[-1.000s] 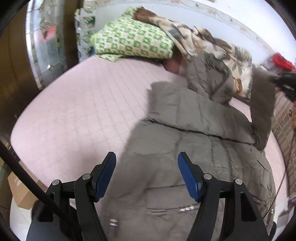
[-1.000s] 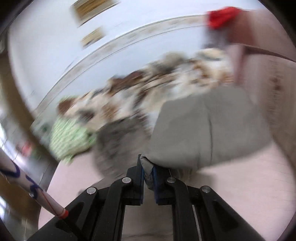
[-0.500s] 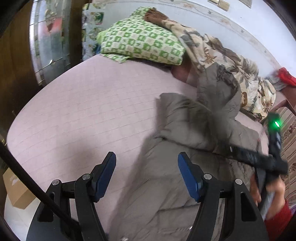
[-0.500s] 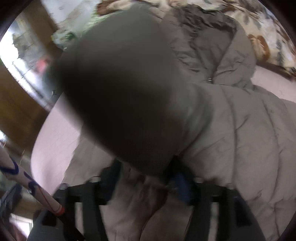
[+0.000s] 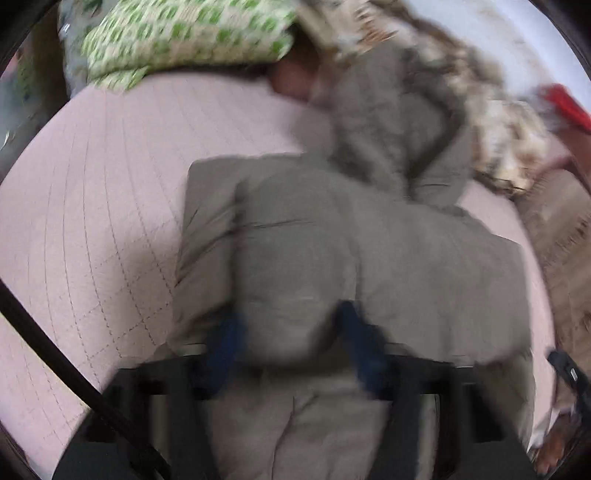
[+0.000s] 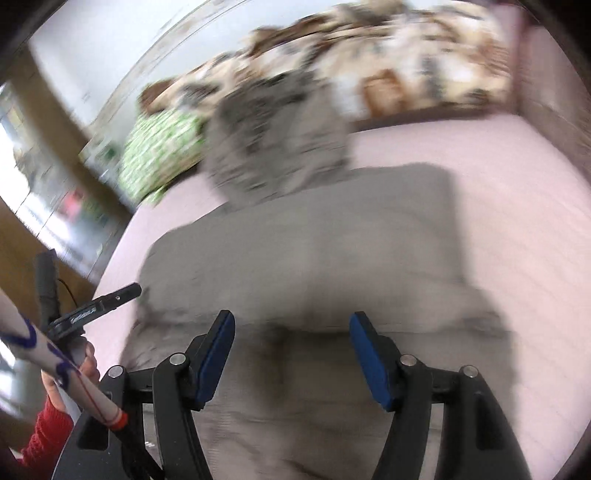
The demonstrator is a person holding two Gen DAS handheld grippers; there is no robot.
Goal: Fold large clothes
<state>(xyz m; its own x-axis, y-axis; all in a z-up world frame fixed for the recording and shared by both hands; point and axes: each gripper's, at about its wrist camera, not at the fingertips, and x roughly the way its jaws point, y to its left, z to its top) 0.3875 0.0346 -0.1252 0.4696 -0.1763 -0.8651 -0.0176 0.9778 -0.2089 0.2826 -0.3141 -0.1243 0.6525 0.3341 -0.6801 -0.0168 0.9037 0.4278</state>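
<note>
Pink quilted bed cover (image 5: 92,229) supports a grey padded hooded coat (image 5: 388,258), sleeves folded across its body, hood toward a green-patterned pillow (image 5: 184,33). Right gripper (image 6: 291,347) hovers over the coat with jaws apart; left gripper (image 5: 291,347), blurred, has jaws apart around a coat fold.

You are looking at a grey quilted coat (image 5: 369,258) lying spread on the pink bed (image 5: 92,221), its sleeves folded across the body. Its fur-trimmed hood (image 6: 277,140) is pointing toward 12 o'clock, resting near the pillows; the frames are blurring finer detail.
</note>
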